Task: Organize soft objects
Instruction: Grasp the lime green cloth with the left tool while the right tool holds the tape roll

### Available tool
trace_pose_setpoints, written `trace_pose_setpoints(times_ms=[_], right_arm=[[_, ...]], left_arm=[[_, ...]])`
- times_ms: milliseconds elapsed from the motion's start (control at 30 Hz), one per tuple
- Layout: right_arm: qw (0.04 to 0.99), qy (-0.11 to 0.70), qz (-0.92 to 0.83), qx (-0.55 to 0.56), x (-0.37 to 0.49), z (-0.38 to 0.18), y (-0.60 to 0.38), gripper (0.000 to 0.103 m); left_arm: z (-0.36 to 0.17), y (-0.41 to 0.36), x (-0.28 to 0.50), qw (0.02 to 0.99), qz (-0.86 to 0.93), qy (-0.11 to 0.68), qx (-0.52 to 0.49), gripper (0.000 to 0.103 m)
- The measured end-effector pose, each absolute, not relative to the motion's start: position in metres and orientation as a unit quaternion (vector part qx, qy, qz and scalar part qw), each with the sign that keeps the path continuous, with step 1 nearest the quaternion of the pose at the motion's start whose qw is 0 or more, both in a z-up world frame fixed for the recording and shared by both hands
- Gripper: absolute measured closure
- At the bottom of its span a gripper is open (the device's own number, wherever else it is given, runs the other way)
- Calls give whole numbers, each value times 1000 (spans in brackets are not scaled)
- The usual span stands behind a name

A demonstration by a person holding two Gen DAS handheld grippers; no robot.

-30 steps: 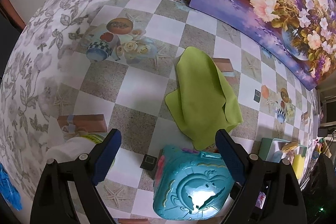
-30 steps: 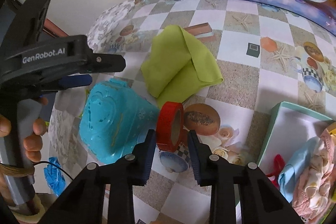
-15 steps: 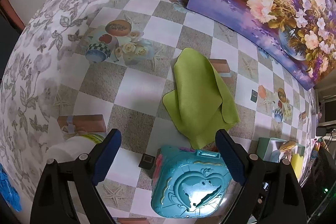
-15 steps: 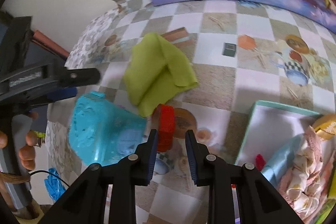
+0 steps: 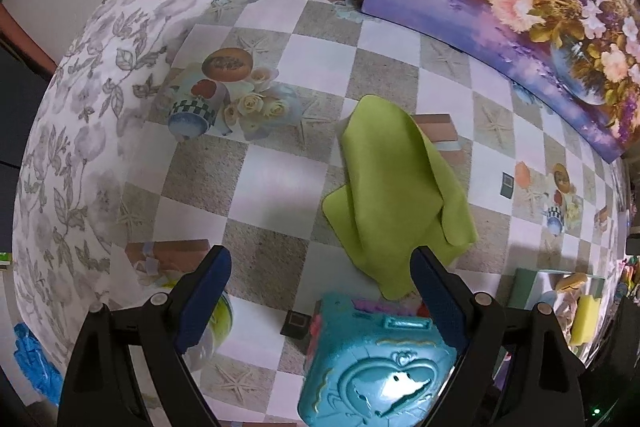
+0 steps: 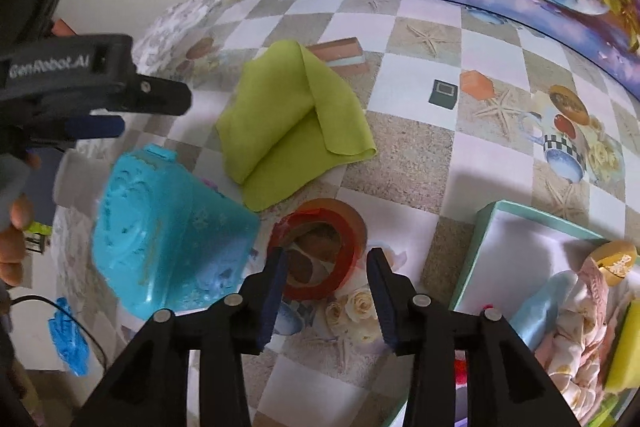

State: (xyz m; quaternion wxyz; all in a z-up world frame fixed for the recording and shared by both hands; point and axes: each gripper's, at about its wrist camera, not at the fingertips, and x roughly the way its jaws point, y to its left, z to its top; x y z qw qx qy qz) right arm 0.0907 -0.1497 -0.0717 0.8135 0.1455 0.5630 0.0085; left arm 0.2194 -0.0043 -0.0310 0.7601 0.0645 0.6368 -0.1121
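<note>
Right wrist view, left to right: the left gripper hangs spread and empty above the teal plastic case. The green cloth, folded and limp, lies on the checked tablecloth just beyond the red tape roll, which the right gripper is releasing as its jaws open. That right gripper is nearer.

I am reading just 1 marking: "GenRobot.AI" in pale letters, slightly blurred, on the black body of the left gripper in my right wrist view.
</note>
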Motion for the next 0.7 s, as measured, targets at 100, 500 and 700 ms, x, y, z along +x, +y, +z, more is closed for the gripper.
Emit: trace_pose_setpoints(times_ms=[100,500,700], right_arm=[[813,564,1,141,94,-76,-149,59],[817,563,-27,120,108,-88,-150,91],[827,548,-38,119,112,-81,-159,91]], left_arm=[[-34,-5,222,758,-111,639,68,12],[-54,-22,247,743,-100,658,77,12],[-73,-36,262,728,-104,671,90,16]])
